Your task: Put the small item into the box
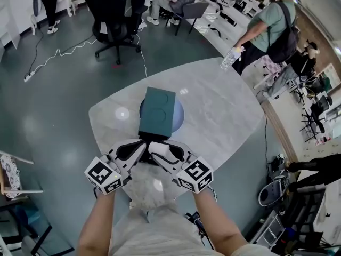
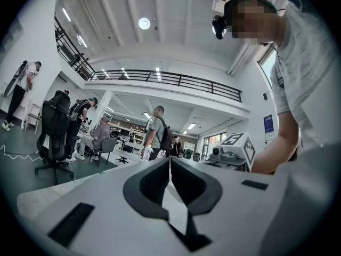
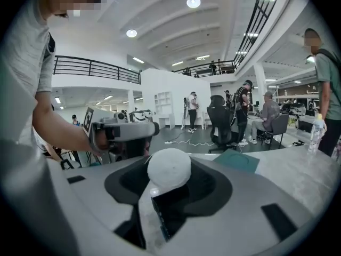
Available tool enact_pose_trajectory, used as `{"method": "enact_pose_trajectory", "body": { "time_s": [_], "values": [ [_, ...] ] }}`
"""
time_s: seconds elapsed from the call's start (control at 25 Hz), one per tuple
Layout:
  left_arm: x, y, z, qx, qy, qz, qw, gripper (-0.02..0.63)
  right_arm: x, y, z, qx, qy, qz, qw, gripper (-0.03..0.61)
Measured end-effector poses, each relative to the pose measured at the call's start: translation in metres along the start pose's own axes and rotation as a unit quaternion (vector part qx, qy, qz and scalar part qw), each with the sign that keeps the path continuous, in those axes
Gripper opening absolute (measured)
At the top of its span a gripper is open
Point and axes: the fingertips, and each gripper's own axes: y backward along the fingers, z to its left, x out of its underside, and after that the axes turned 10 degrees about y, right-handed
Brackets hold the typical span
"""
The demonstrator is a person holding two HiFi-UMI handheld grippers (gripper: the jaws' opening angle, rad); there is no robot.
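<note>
My right gripper (image 1: 154, 147) sits low in the middle of the head view, with its jaws wide and closed on the item (image 3: 169, 168), a small white round lump with a flat, finely grained face. It fills the gap between the jaws and hangs clear of the table (image 1: 224, 111).

I judge it to be light and soft, like foam or wadding. It should give under the pads rather than crack, but being round it could roll or pop out if I squeeze off-centre. The best hold is across its widest part, with gentle pressure, as it looks now.

My left gripper (image 2: 170, 167) is just beside the right one, tips together and holding nothing.

Under both grippers, at the lower middle of the head view, lies a crinkled white heap (image 1: 152, 188); I cannot tell what it is.

Just above the grippers in the head view is the teal box (image 1: 157, 111), resting on a blue disc (image 1: 179, 116) at the table's centre. Its top shows a round relief and looks shut from here, so I may need the free gripper to open it.
</note>
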Motion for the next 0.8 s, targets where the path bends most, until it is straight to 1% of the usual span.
{"method": "enact_pose_trajectory", "body": {
  "time_s": [0.24, 0.44, 0.68, 0.8],
  "values": [
    [0.013, -0.003, 0.021, -0.018, 0.013, 0.004, 0.9997, 0.025, 0.038, -0.027, -0.005, -0.020, 0.006, 0.054, 0.998, 0.210],
    [0.019, -0.004, 0.032, -0.027, 0.025, 0.007, 0.9993, 0.025, 0.064, -0.044, -0.011, -0.026, 0.008, 0.097, 0.995, 0.210],
    [0.022, -0.007, 0.042, -0.030, 0.032, 0.005, 0.9990, 0.025, 0.090, -0.061, -0.022, -0.029, 0.015, 0.140, 0.990, 0.210],
    [0.025, -0.008, 0.044, -0.030, 0.032, 0.005, 0.9990, 0.025, 0.108, -0.067, -0.025, -0.031, 0.019, 0.173, 0.984, 0.210]
  ]
}}
